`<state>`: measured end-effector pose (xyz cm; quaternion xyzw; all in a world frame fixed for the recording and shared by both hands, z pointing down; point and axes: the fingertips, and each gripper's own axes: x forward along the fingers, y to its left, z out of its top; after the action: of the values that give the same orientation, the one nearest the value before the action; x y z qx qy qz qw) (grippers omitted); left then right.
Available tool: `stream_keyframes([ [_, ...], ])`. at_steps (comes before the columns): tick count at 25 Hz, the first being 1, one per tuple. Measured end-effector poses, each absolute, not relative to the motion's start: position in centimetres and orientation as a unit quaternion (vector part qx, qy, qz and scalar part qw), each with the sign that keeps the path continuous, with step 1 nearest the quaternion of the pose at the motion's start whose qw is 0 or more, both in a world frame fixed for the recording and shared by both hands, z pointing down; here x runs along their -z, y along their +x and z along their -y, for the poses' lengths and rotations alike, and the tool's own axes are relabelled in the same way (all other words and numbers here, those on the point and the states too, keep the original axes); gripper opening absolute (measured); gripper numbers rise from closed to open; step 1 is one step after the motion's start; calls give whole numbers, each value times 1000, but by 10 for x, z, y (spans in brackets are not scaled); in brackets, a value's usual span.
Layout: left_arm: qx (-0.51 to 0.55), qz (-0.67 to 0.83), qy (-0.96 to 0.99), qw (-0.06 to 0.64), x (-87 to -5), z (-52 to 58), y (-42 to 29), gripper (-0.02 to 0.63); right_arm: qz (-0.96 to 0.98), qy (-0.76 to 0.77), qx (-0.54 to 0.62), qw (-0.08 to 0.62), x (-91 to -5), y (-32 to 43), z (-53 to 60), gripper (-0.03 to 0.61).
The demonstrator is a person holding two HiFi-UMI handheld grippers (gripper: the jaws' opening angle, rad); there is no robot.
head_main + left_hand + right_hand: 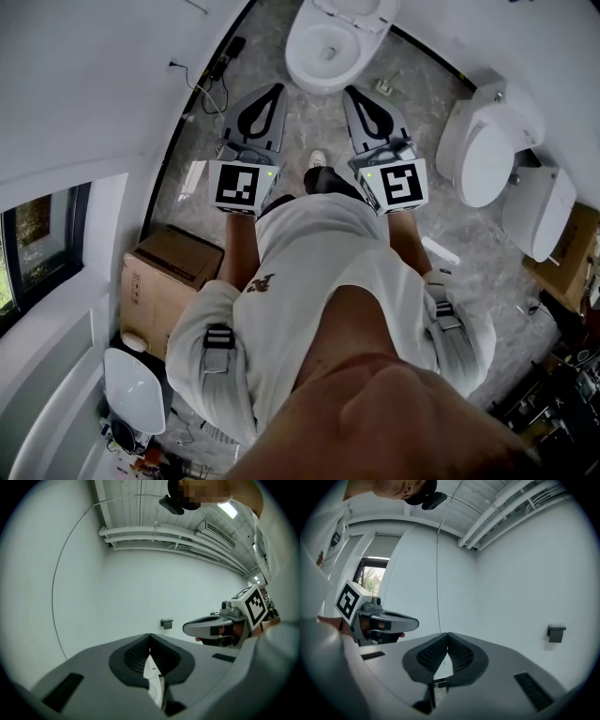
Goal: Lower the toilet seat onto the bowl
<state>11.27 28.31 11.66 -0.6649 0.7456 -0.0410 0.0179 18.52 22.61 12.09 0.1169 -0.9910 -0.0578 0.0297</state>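
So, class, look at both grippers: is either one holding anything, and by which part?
Nothing is held. The left gripper and the right gripper both have their jaws shut together, empty, clear of the toilet.

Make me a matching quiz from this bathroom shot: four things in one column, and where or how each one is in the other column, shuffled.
Column one
1. toilet bowl
2. cardboard box
3. left gripper
4. second toilet

Column two
A. on the floor at the left of the person
B. fingers shut
C. at the person's right
D. straight ahead of the person

Pairs: 1-D, 2-A, 3-B, 4-C
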Motion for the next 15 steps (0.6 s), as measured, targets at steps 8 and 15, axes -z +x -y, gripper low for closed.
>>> stream_keyframes([
  [8, 52, -752, -657, 11, -121, -240, 92, 21, 992, 110, 56, 34, -127, 165, -179, 20],
  [15, 55, -749, -660, 15, -119, -211, 88, 21, 992, 113, 47, 25, -126, 160, -152, 20],
])
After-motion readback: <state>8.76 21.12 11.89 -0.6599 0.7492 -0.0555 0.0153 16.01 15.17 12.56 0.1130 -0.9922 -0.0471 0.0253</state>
